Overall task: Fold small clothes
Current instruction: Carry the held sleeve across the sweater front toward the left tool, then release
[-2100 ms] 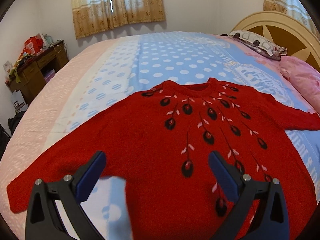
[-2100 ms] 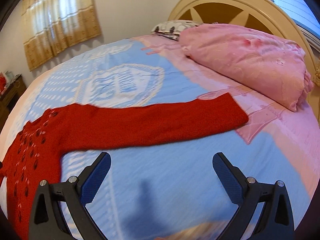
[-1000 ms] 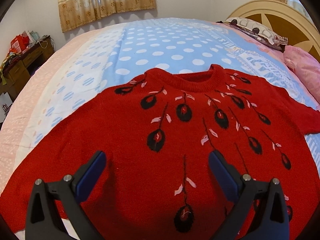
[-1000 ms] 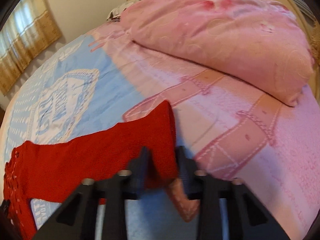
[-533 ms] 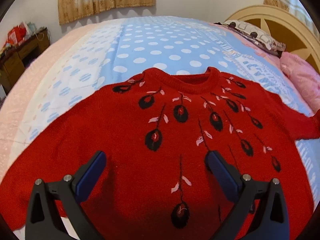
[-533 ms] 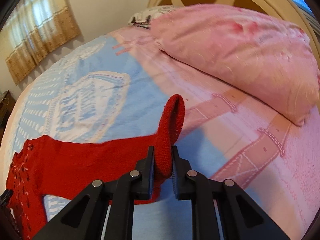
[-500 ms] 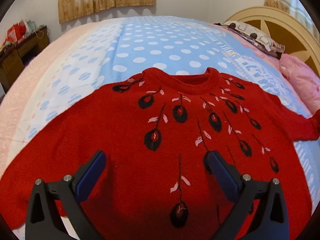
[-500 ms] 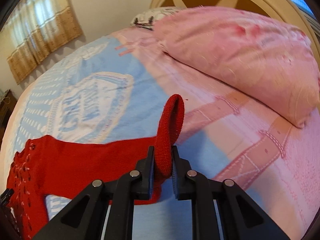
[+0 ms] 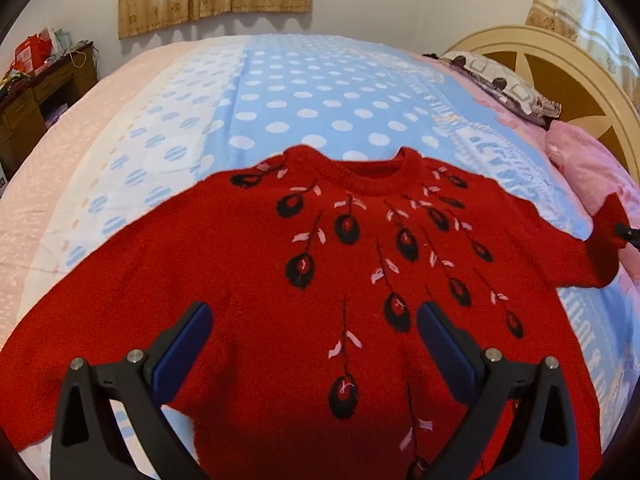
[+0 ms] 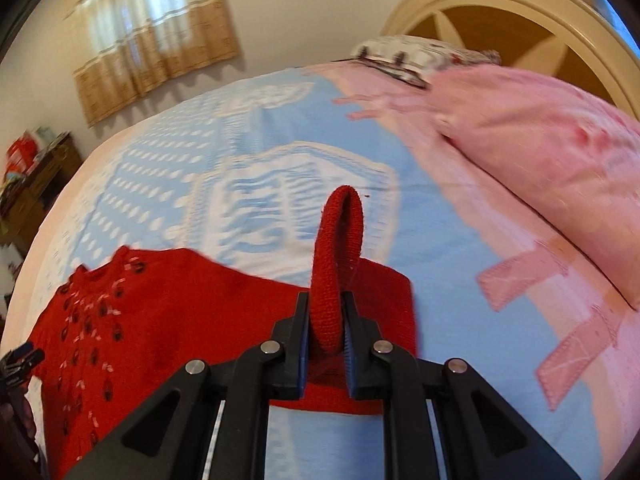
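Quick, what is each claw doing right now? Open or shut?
Left claw: open, holding nothing, above the red sweater.
Right claw: shut on the sweater's sleeve cuff.

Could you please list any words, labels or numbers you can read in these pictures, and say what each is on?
"&": in the white lettering woven into the blanket, right of the sweater; neighbouring letters warped and cut off, unreadable.
Blanket emblem: blurred, unreadable.
Red packages on the desk: too small.
Sweater: no text.
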